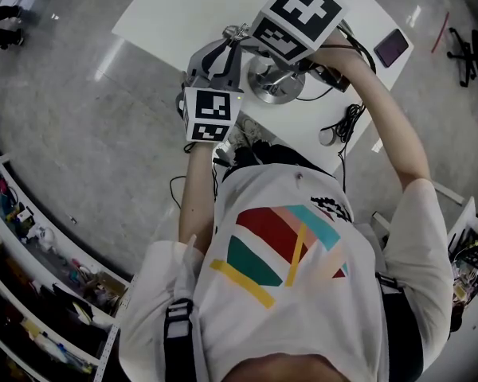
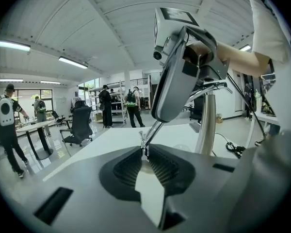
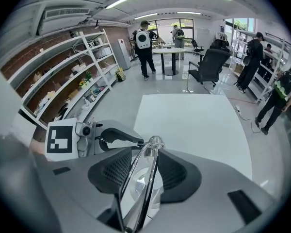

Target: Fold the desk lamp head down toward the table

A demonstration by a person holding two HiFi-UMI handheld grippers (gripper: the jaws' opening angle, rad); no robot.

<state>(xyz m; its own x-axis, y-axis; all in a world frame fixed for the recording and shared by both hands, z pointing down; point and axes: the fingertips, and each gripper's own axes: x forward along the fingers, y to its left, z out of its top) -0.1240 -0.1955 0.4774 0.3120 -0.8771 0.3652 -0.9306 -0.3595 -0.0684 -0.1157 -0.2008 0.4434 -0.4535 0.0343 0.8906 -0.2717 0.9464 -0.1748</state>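
Left gripper view showed the left gripper (image 2: 144, 153) pinched tight on a thin chrome rod (image 2: 153, 130) of the desk lamp (image 2: 206, 125), which stood on the white counter (image 2: 106, 154). The right gripper (image 3: 145, 159) clamped the lamp's chrome frame (image 3: 136, 188). Lowering both slowly along the hinge's arc should stop the base sliding.

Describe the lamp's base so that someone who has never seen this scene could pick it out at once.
Start at the white table at the top of the head view. Near its lower edge sits the lamp's base: a shiny round metal disc, unlike the tangled black cables and the dark flat rectangle to its right.
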